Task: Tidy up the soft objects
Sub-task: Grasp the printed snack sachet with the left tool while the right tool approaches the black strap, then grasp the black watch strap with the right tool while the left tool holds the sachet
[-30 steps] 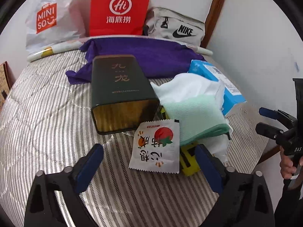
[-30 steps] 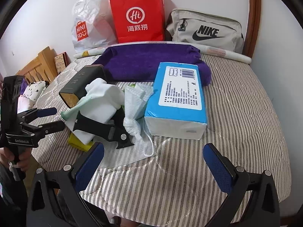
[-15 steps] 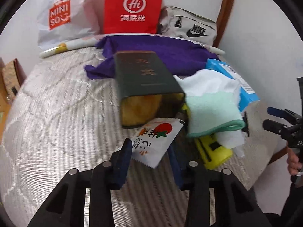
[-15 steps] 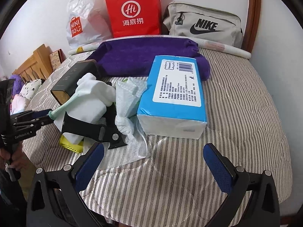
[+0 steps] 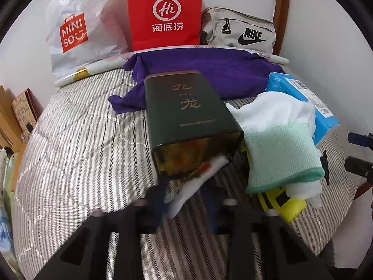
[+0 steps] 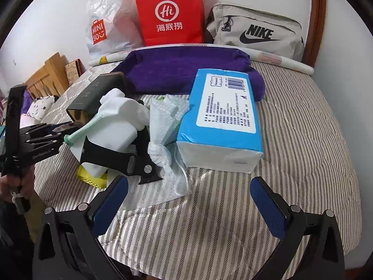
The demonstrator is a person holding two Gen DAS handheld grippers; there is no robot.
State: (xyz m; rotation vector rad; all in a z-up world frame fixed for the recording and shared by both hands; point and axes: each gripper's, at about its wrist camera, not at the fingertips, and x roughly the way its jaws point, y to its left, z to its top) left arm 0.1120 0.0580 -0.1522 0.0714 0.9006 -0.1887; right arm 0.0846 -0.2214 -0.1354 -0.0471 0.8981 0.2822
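Observation:
A white snack sachet [image 5: 195, 179] with a red fruit print pokes out from under the open end of a dark green tin [image 5: 186, 116] lying on the striped bed. My left gripper [image 5: 184, 205] is closing its jaws on the sachet's near edge, and the blue pads pinch it. A mint-green cloth [image 5: 279, 154] and a white cloth [image 5: 272, 109] are heaped to the right of the tin. Beyond them lies a blue tissue pack [image 6: 223, 116]. My right gripper [image 6: 188, 200] hangs open over bare bedding in front of that pack, holding nothing.
A purple towel [image 6: 186, 70] lies across the back. Behind it stand a Miniso bag [image 5: 77, 30], a red paper bag [image 5: 165, 14] and a grey Nike bag [image 6: 256, 32]. A yellow object [image 5: 286, 205] and a black tool [image 6: 130, 161] lie under the cloths, a crumpled white bag [image 6: 167, 126] beside them.
My left gripper went from wide open to closed around the sachet and tipped closer to the tin; the sachet's far end now lies at the tin's mouth. The right gripper stayed put.

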